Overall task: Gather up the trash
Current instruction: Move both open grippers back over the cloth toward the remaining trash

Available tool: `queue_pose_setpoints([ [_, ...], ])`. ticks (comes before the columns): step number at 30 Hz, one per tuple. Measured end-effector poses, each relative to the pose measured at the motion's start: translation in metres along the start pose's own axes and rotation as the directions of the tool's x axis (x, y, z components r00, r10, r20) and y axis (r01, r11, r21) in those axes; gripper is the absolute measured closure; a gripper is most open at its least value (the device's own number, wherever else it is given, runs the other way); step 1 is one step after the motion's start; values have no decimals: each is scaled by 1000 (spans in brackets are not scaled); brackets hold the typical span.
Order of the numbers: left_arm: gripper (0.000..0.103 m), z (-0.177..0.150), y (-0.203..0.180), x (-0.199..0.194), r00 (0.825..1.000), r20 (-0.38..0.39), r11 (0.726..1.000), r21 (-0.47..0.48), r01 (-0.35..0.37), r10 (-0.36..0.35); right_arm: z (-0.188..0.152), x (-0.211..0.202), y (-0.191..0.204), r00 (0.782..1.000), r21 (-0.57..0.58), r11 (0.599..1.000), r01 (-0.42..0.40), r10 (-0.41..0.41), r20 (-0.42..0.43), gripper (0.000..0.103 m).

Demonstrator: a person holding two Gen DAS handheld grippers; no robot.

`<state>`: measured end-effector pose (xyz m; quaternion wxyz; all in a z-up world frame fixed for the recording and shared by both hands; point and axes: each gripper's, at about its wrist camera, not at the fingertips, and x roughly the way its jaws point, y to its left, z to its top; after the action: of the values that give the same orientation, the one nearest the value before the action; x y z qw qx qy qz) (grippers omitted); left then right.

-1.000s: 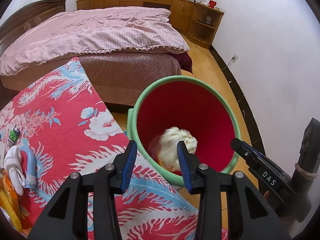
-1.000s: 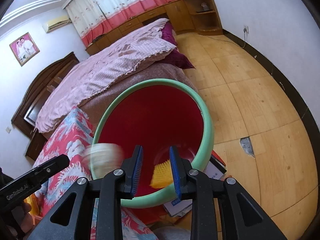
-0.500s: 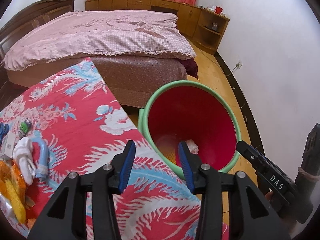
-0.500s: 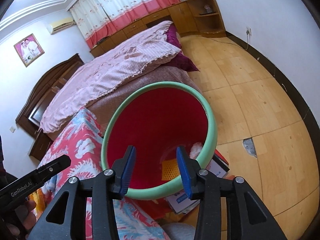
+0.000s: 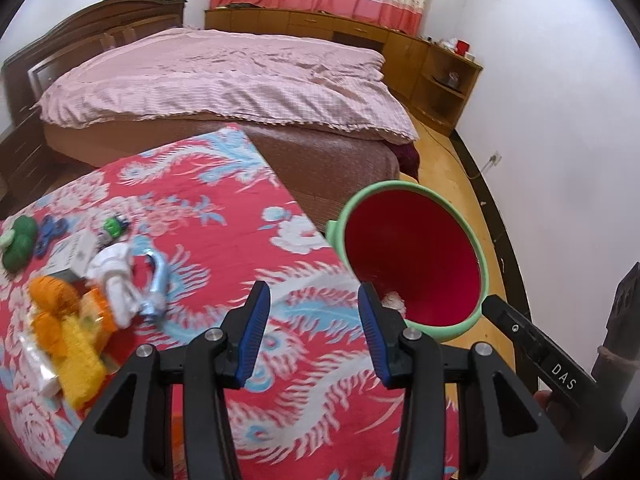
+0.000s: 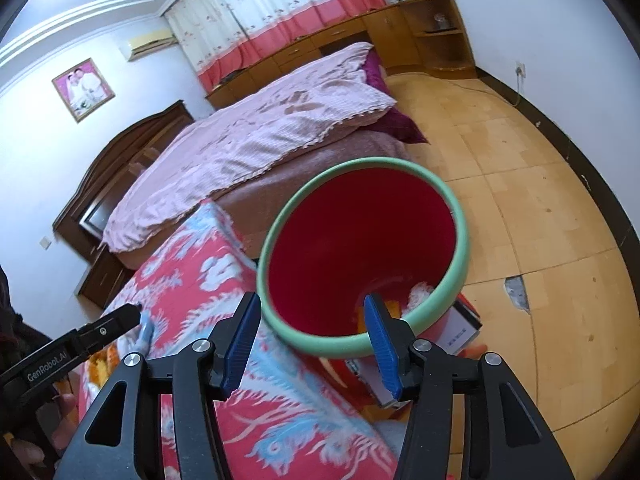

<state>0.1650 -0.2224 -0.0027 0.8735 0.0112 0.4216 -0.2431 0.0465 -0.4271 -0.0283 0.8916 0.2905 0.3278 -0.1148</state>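
A red bucket with a green rim [image 5: 416, 276] [image 6: 360, 248] stands on the floor beside the table. White crumpled paper [image 6: 420, 294] [image 5: 394, 300] and a yellow item [image 6: 390, 308] lie at its bottom. My left gripper [image 5: 314, 332] is open and empty above the table's red floral cloth [image 5: 192, 216]. My right gripper [image 6: 310, 340] is open and empty near the bucket's near rim. A heap of items lies at the table's left: a white crumpled piece [image 5: 112, 276], orange and yellow wrappers [image 5: 68, 320], a light blue clip [image 5: 156, 280].
A green toy [image 5: 18, 240], a small box [image 5: 74, 254] and a small green car [image 5: 114, 226] sit at the table's left. A bed with a pink cover [image 5: 224, 80] lies behind. Books lie under the bucket [image 6: 460, 332]. A white wall [image 5: 560, 120] is on the right.
The white paper ball has dropped into the bucket. My left gripper has pulled back and turned left toward the table heap. My right gripper has opened wider and drawn back from the bucket.
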Motion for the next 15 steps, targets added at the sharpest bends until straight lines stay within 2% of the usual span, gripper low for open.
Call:
queue_pose_setpoints([
  [15, 57, -27, 75, -50, 992, 51, 983, -147, -107, 116, -25, -3, 43, 997, -78, 995, -56, 52, -55, 46],
])
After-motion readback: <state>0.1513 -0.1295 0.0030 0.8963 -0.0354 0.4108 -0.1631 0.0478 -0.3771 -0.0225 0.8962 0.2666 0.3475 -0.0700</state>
